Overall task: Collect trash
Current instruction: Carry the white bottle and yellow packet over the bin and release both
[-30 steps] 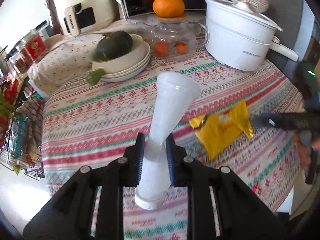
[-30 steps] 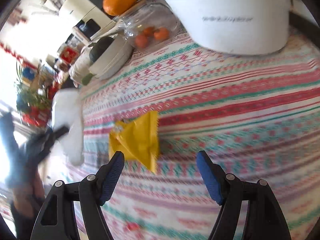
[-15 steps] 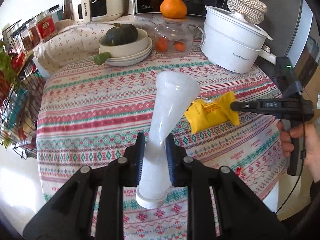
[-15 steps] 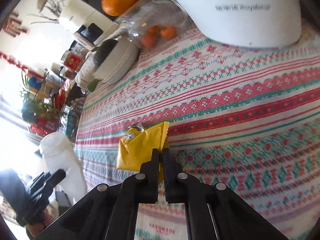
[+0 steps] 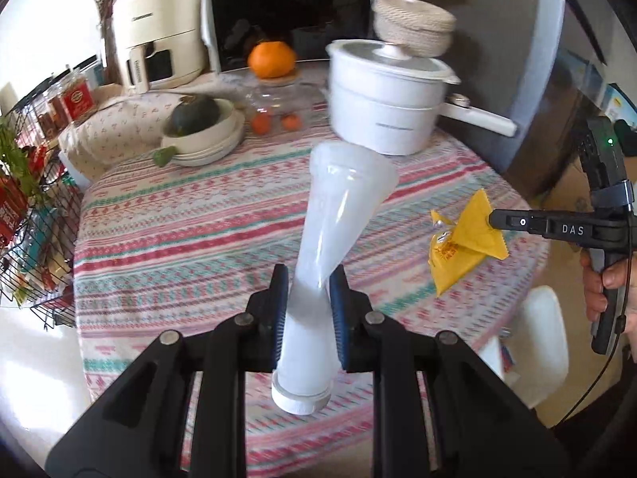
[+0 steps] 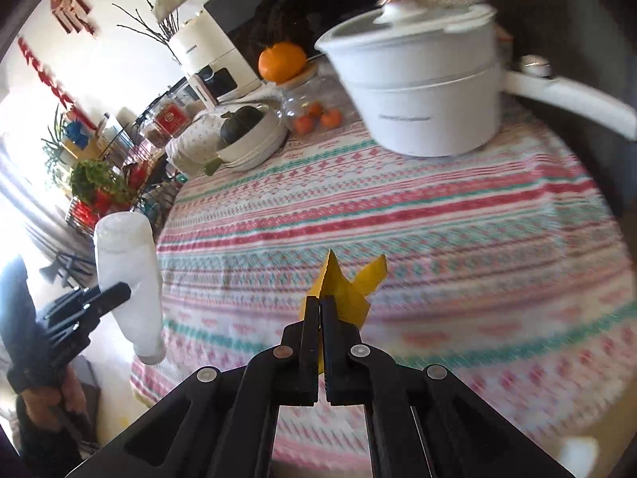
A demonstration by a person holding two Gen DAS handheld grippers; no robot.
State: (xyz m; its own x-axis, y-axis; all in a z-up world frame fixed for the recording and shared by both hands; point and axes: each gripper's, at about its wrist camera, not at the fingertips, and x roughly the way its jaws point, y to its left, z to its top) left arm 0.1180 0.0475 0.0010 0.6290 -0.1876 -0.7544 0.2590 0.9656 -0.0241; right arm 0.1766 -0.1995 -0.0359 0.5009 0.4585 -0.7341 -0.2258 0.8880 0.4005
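My left gripper [image 5: 305, 279] is shut on a squashed translucent plastic bottle [image 5: 334, 231] with a white cap at its lower end, held above the near part of the table. The bottle also shows in the right wrist view [image 6: 127, 275], at the left. My right gripper [image 6: 320, 302] is shut on a crumpled yellow snack wrapper [image 6: 350, 290] and holds it in the air over the striped tablecloth [image 6: 438, 219]. In the left wrist view the wrapper [image 5: 462, 239] hangs from the right gripper [image 5: 493, 221] at the right.
A white lidded pot [image 5: 390, 99] with a long handle stands at the back right. A glass jar [image 5: 274, 107] topped by an orange, and stacked bowls [image 5: 207, 135] with a dark squash, stand at the back. A wire rack [image 5: 28, 219] is left of the table.
My right gripper closed on the yellow wrapper and lifted it off the tablecloth. Both grippers have drawn back and up from the table with their loads.
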